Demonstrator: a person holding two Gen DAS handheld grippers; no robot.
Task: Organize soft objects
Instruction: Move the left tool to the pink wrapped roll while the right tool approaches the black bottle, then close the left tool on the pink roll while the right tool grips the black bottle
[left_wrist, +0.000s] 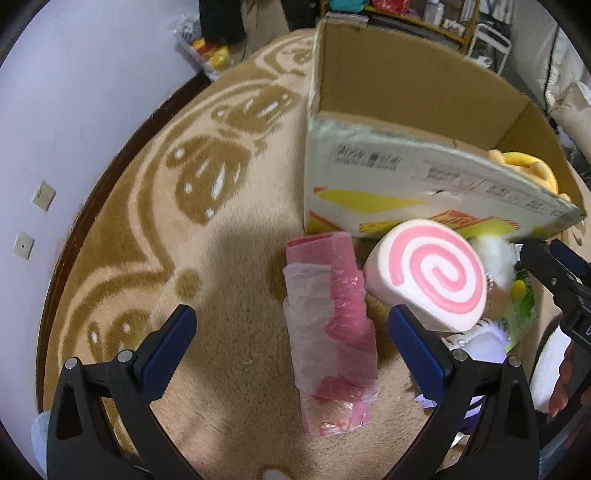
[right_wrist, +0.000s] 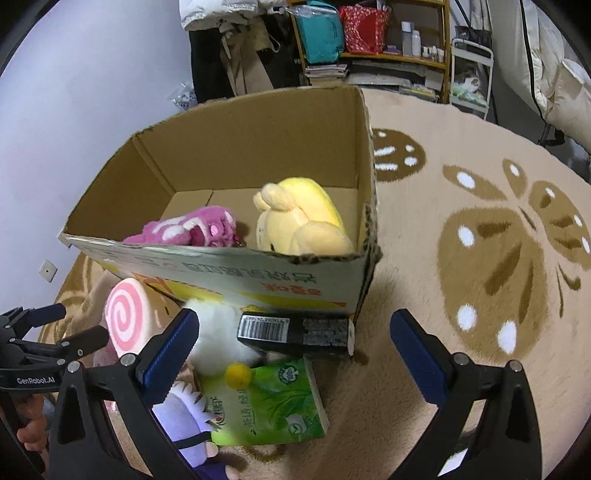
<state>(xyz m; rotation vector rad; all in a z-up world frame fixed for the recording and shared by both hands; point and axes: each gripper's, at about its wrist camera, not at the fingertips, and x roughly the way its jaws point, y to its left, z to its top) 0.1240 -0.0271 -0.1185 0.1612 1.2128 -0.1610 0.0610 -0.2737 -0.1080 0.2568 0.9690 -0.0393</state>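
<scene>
An open cardboard box stands on the rug and holds a yellow plush and a pink plush. In front of it lie a pink-swirl roll cushion, a pink pack in clear plastic, a white-and-purple plush doll, a green tissue pack and a black box. My left gripper is open, above the pink pack, which lies between its fingers. My right gripper is open, above the tissue pack and black box. The box also shows in the left wrist view.
A beige rug with brown butterfly pattern covers the floor. A lilac wall is to the left. Shelves with bags and bottles and hanging clothes stand behind the box. A white rack is at the back right.
</scene>
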